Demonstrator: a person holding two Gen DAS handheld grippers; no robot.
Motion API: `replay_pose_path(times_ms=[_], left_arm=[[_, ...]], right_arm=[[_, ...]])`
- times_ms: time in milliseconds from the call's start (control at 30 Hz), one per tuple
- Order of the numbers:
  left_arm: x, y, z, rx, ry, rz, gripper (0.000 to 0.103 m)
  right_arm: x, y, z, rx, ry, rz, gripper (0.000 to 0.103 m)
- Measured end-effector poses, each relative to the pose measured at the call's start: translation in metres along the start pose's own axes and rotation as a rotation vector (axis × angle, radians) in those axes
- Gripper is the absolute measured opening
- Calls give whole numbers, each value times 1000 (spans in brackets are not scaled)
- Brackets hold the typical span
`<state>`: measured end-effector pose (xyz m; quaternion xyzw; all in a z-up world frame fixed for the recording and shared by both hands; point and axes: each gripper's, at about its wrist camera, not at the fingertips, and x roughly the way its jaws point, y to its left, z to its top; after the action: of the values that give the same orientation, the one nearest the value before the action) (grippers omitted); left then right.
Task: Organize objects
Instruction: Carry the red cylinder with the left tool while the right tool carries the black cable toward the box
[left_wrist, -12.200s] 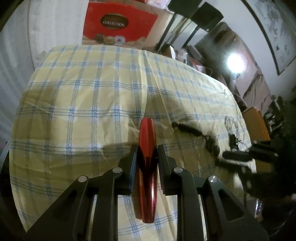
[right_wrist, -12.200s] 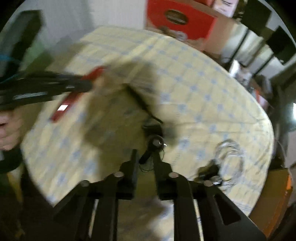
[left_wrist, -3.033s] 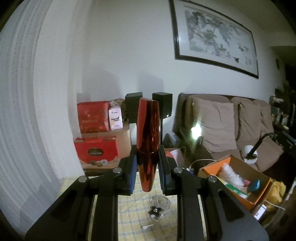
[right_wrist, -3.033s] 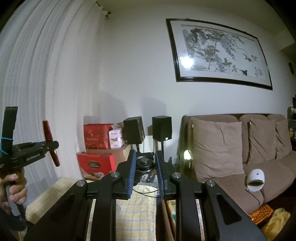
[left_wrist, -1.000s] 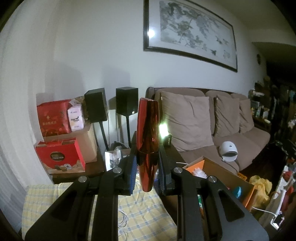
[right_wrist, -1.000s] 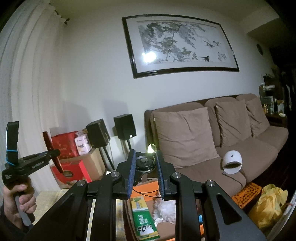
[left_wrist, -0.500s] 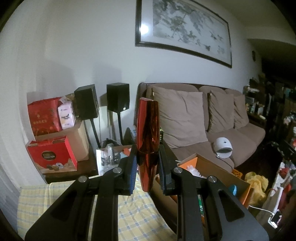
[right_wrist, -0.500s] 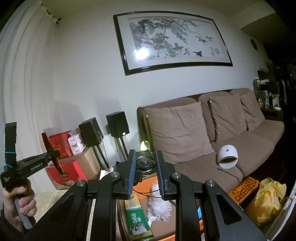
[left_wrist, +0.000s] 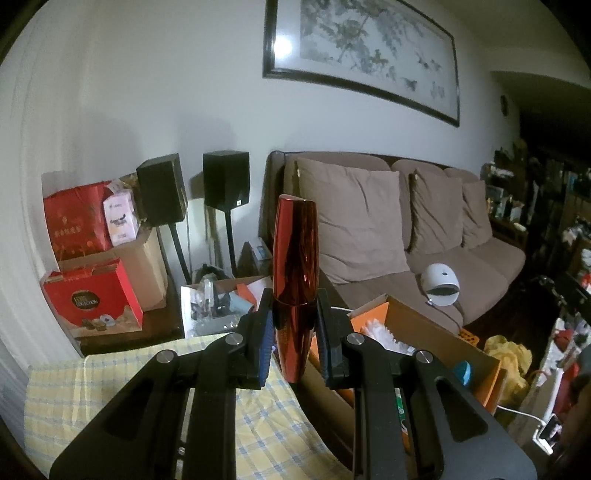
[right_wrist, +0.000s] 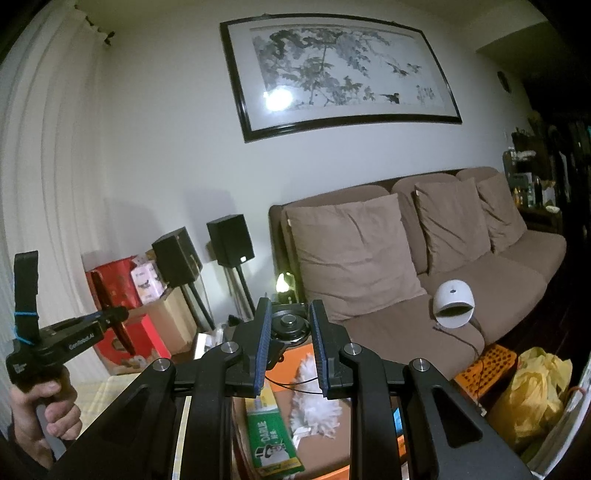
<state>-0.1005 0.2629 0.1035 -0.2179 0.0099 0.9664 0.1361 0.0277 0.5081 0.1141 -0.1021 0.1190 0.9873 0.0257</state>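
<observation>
My left gripper (left_wrist: 294, 325) is shut on a glossy red tube (left_wrist: 295, 266), held upright in the air above the checked tablecloth (left_wrist: 66, 398). In the right wrist view that same gripper (right_wrist: 110, 317) shows at the far left with the red tube (right_wrist: 118, 325) across its tips, gripped by a hand (right_wrist: 48, 410). My right gripper (right_wrist: 289, 332) is shut on a small black earphone piece (right_wrist: 289, 325) whose thin black cable (right_wrist: 295, 387) trails below. Under it lies an open orange cardboard box (right_wrist: 291, 362) holding a white fluffy duster (right_wrist: 317, 398) and a green packet (right_wrist: 271, 439).
The orange box (left_wrist: 436, 343) stands beside the table, next to a brown sofa (left_wrist: 424, 240) with cushions and a white dome lamp (left_wrist: 441, 280). Red gift boxes (left_wrist: 92, 299), black speakers (left_wrist: 160, 195) and a clutter-filled carton (left_wrist: 221, 295) sit behind the table. A yellow bag (right_wrist: 535, 391) lies on the floor.
Both grippers have swung right from the table toward the sofa and orange box, and tipped slightly down. Each keeps its hold.
</observation>
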Motion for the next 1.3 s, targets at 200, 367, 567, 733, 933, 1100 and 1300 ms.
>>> replay_pose_path(times_ms=[200, 367, 567, 733, 933, 1100, 1300], left_arm=[[10, 2, -5, -17, 25, -20, 19], [11, -2, -15, -1, 16, -66, 19], [21, -7, -24, -20, 51, -111, 19], [27, -16, -33, -23, 71, -151, 19], [38, -23, -43, -28, 103, -170, 19], [50, -21, -47, -36, 126, -167, 19], [62, -19, -49, -37, 146, -164, 19]], right_arm=[[10, -1, -3, -2, 20, -5, 20], [17, -2, -7, 0, 37, -12, 20], [29, -2, -13, -5, 67, -12, 20], [35, -3, -15, -10, 79, -21, 20], [39, -3, -17, -18, 88, -33, 20], [48, -5, -19, -18, 106, -45, 20], [60, -12, -28, -13, 144, -62, 20]])
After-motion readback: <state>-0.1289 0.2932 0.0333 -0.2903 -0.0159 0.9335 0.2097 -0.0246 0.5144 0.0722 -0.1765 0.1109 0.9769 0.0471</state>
